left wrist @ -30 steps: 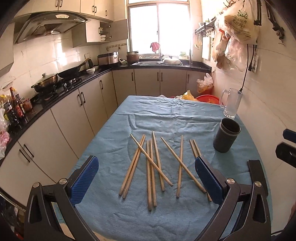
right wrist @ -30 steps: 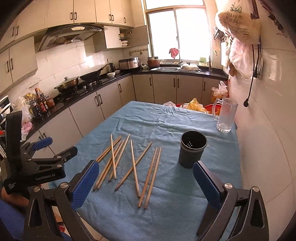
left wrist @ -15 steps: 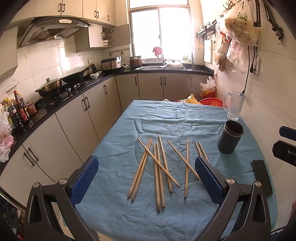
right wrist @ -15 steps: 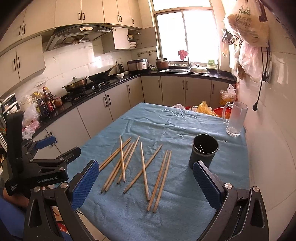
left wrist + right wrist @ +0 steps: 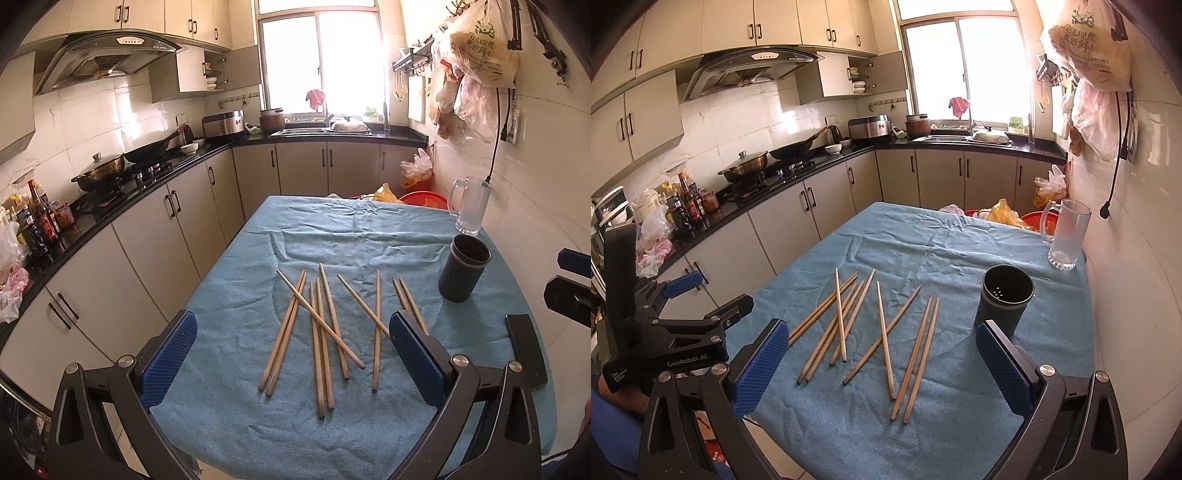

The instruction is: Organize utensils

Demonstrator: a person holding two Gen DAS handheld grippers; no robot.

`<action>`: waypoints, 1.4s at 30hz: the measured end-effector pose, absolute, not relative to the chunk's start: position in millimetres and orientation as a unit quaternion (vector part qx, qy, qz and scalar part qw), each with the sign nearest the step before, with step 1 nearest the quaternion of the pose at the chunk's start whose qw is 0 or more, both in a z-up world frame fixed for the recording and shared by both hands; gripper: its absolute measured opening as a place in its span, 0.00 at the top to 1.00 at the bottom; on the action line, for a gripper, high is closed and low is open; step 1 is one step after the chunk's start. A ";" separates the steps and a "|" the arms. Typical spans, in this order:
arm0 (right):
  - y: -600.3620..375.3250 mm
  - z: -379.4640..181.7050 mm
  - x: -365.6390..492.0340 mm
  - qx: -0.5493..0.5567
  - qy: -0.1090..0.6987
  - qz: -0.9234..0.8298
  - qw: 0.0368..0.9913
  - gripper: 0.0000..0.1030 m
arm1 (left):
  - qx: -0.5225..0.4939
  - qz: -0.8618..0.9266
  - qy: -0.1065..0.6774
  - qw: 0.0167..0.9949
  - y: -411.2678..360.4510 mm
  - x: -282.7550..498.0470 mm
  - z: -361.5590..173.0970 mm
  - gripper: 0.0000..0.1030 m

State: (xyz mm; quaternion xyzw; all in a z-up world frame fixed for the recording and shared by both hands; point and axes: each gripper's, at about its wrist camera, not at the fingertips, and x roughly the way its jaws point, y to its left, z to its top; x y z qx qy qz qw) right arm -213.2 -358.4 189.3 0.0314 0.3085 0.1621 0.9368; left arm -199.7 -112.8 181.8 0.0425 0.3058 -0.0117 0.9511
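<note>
Chopsticks (image 5: pixel 325 332): mid-frame, scattered on the tablecloth (image 5: pixel 369 236) — some crossing
Holder (image 5: pixel 463 271): right of chopsticks, upright
Mug (image 5: pixel 471 205): behind holder — far right corner

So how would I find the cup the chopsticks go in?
Look at the blue cloth covering the table. Near its right edge, beside the wall, stand two cups. Pick the short dark cup, nearer than the tall clear glass mug.
</note>
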 end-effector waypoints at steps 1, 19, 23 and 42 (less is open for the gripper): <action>-358.4 189.0 -212.7 0.032 0.310 0.161 0.937 0.00 | 0.042 -0.012 0.307 0.951 -113.1 -199.6 181.0 0.00; -363.7 179.1 -201.7 0.053 0.328 0.147 0.932 0.00 | 0.042 -0.012 0.322 0.946 -110.2 -188.4 173.8 0.00; -365.8 173.5 -194.2 0.064 0.340 0.133 0.929 0.00 | 0.030 -0.005 0.336 0.941 -98.3 -181.8 169.3 0.00; -325.9 109.7 -106.3 0.108 0.469 0.173 0.859 0.44 | -0.058 -0.025 0.440 0.896 -20.9 -130.2 134.9 0.30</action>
